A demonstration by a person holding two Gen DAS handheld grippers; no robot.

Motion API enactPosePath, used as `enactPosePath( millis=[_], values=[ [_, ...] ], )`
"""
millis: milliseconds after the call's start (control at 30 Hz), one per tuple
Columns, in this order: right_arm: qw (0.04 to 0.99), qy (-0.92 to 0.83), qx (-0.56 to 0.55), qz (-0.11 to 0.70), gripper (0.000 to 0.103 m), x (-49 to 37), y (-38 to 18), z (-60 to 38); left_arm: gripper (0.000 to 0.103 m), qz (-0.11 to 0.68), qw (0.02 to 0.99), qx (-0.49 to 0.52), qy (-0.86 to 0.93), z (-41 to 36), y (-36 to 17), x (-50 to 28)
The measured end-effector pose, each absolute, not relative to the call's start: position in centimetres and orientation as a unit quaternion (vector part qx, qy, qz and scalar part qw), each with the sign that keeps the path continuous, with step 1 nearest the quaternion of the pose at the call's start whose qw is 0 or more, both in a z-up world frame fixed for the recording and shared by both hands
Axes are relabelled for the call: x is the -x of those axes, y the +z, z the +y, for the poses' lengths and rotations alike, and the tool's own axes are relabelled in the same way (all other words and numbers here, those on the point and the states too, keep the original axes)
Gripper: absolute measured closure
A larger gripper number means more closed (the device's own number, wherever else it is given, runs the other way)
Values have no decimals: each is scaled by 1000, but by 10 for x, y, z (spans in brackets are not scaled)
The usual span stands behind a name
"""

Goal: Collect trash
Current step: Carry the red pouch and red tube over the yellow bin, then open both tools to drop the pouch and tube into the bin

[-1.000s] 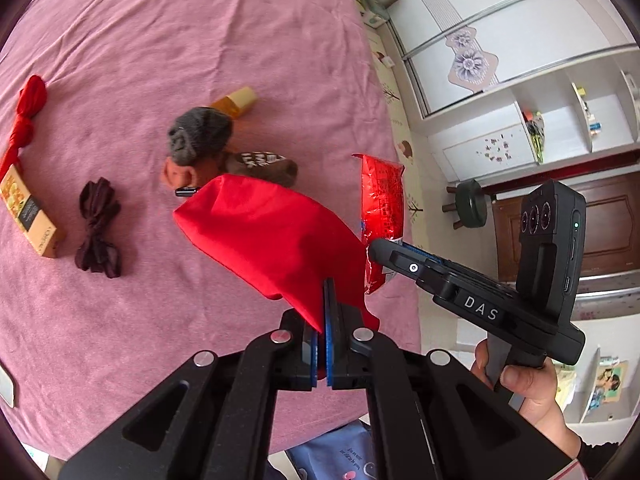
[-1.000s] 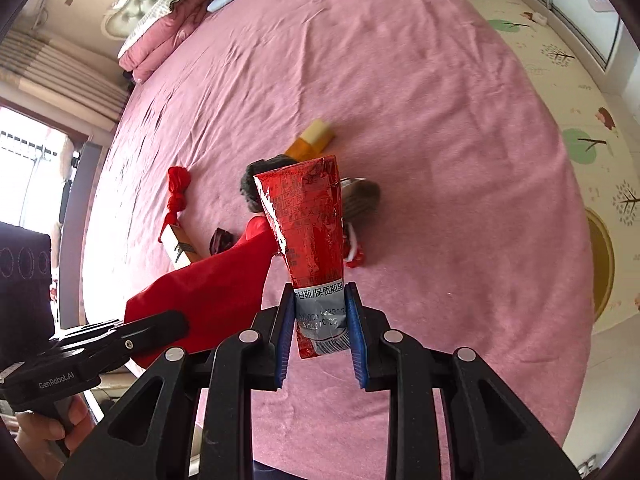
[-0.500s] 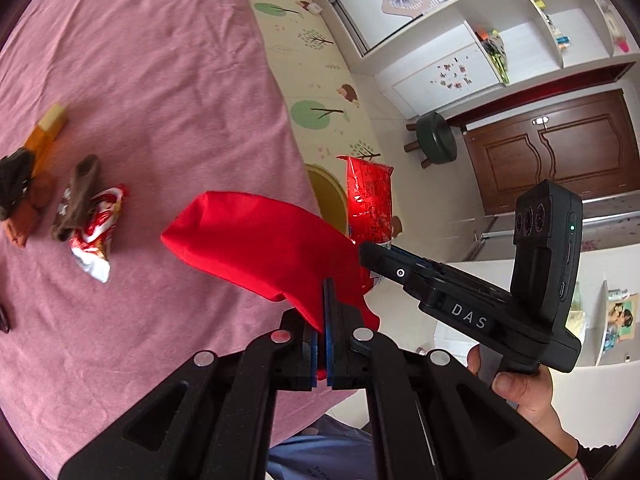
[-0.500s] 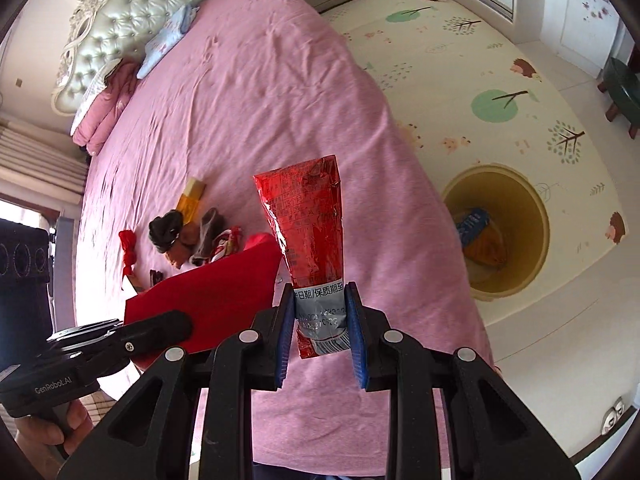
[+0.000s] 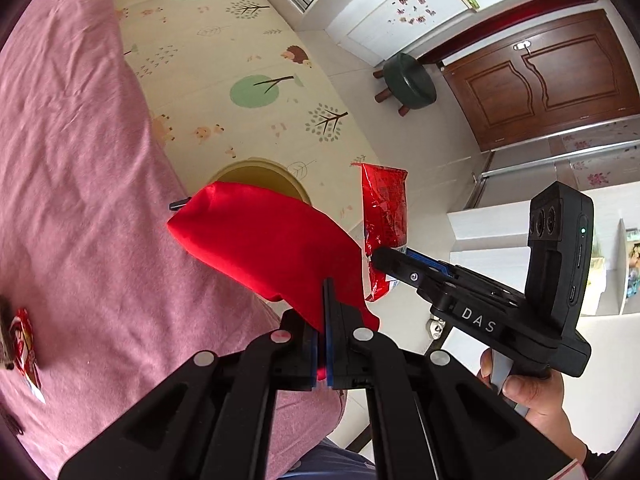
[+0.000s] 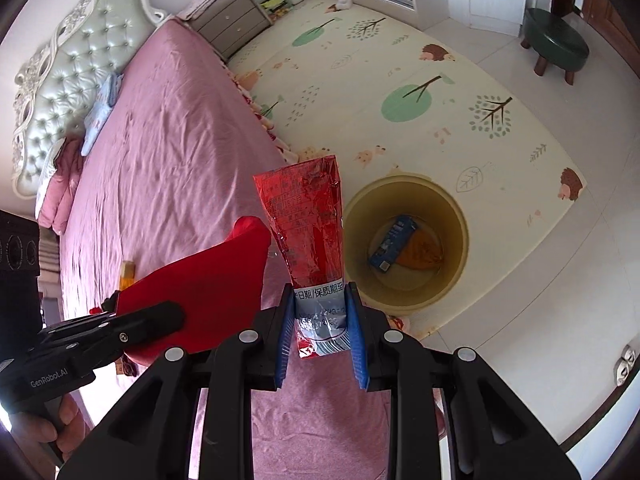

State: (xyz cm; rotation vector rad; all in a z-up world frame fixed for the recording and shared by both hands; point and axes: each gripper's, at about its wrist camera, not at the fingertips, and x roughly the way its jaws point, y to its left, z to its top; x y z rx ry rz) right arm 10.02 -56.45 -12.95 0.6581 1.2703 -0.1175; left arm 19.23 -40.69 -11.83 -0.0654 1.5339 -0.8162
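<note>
Bin point(image 6: 404, 300) beside bed edge point(image 6: 256, 120)

- You're in a home bedroom: bed point(image 6: 168, 152) in pink sheet, tufted headboard point(image 6: 68, 80), nightstand point(image 6: 232, 28)
- Child's play mat point(image 6: 400, 92) with trees, hedgehogs covers your floor
- Green stool point(image 5: 408, 86), wooden door point(image 5: 552, 76), white wardrobe point(image 5: 400, 4) nearby

bed point(image 6: 168, 152) fills the left of the right wrist frame, play mat point(image 6: 400, 92) to its right, bin point(image 6: 404, 242) on the mat at centre right with a box point(image 6: 394, 248) inside, stool point(image 6: 554, 42) upper right, nightstand point(image 6: 232, 26) top centre.
</note>
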Motion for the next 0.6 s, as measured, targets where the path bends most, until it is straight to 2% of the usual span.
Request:
enactPosePath(
  millis=[433,500,533,567,600],
  values=[
    [738,-87,-334,579,77,-103,-147,-610,101,688,621,-27,-374,-473,-146,-216],
    [733,-97,-336,583,68,-103,-150,-616,91,694,621,-29,-364,-474,-147,-218],
    [732,-98,-341,582,63,-102,-150,-619,77,695,623,-28,-358,-473,-146,-218],
    [731,-99,-346,580,63,-102,-150,-622,59,694,625,-27,-356,-472,-146,-219],
    [730,-102,-348,579,62,-101,-150,-624,51,691,630,-30,-352,-470,-145,-220]
  ],
)
